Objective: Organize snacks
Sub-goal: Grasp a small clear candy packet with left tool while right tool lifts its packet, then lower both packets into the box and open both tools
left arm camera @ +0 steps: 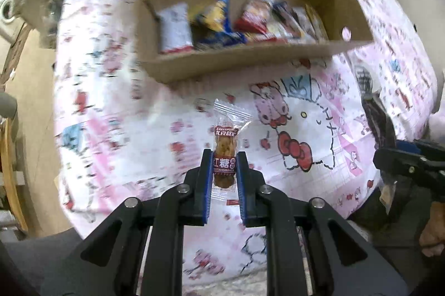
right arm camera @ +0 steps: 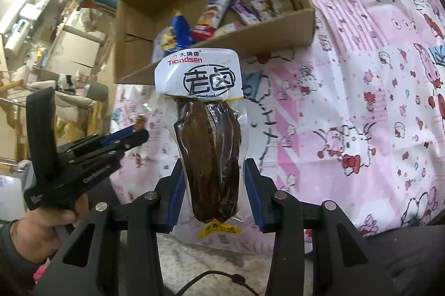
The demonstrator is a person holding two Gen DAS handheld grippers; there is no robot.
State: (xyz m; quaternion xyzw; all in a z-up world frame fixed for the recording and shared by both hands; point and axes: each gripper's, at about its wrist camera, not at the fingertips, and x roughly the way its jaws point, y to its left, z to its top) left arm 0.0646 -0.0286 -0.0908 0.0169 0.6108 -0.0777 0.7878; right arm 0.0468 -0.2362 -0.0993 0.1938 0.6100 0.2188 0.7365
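Two grippers each pinch a snack above the pink cartoon bedsheet (right arm camera: 361,73). Between its blue pads, the left gripper (left arm camera: 224,157) holds a small brown candy packet (left arm camera: 225,154). The right gripper (right arm camera: 214,170) clamps a vacuum-packed brown snack pouch (right arm camera: 208,134). Ahead of both sits a cardboard box (left arm camera: 250,59) with other snack packets (left arm camera: 217,20) inside.

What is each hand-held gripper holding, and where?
Left hand-held gripper: small brown-sugar snack packet, lower half. Right hand-held gripper: vacuum-packed braised snack, lower half.
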